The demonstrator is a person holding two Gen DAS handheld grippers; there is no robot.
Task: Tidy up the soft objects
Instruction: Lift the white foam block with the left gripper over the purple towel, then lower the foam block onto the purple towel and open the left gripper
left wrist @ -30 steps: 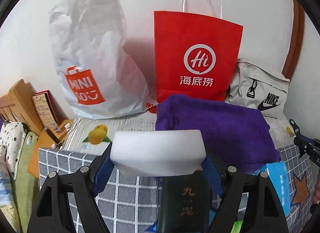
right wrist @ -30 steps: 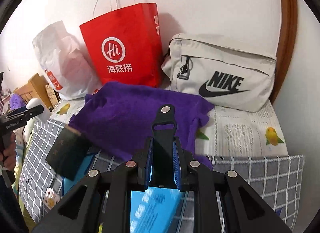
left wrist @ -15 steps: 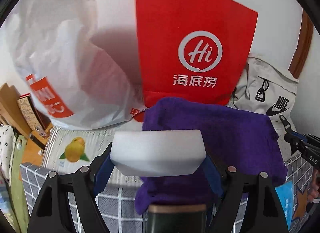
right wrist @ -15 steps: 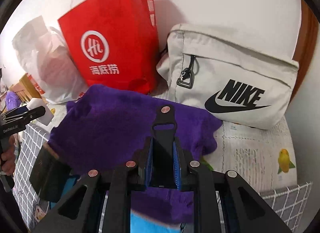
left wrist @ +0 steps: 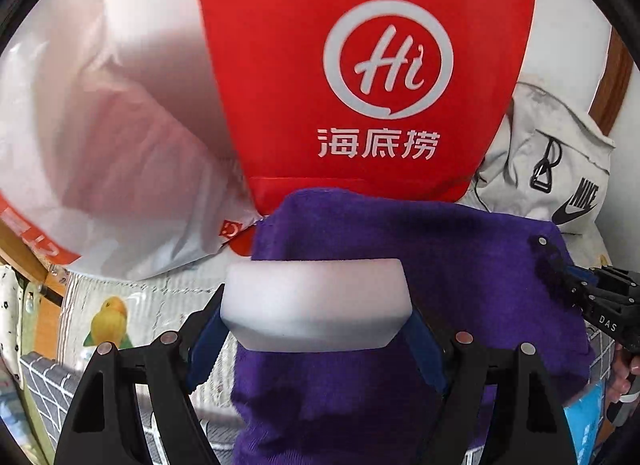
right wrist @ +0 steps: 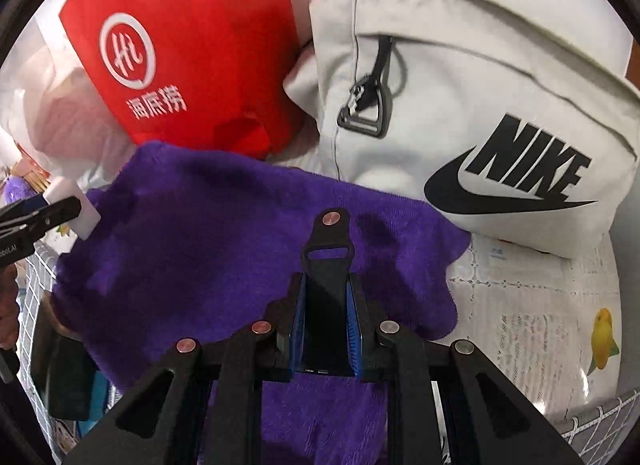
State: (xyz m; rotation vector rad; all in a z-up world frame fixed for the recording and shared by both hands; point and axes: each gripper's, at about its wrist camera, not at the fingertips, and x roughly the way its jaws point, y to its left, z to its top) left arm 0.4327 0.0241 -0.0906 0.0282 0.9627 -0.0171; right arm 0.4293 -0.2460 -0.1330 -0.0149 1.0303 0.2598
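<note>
My left gripper [left wrist: 316, 317] is shut on a white foam sponge [left wrist: 316, 301], held above the near left edge of a purple towel [left wrist: 460, 273]. The towel lies spread on the bed in front of a red paper bag [left wrist: 360, 65]. In the right wrist view my right gripper [right wrist: 327, 321] is shut with nothing between its fingers, low over the middle of the purple towel [right wrist: 192, 249]. The left gripper with the sponge [right wrist: 72, 209] shows at that view's left edge. The right gripper shows at the left view's right edge [left wrist: 592, 297].
A white plastic shopping bag [left wrist: 100, 145] stands left of the red bag [right wrist: 180, 45]. A grey Nike bag [right wrist: 480, 105] leans on the wall at the right. A dark box [right wrist: 64, 377] and a blue packet lie under the towel's near left edge. The bedcover [right wrist: 540, 325] has bird prints.
Both grippers have moved forward toward the bags and the towel, which now look much bigger. The sponge stays clamped in the left gripper. The right gripper has come lower over the towel.
</note>
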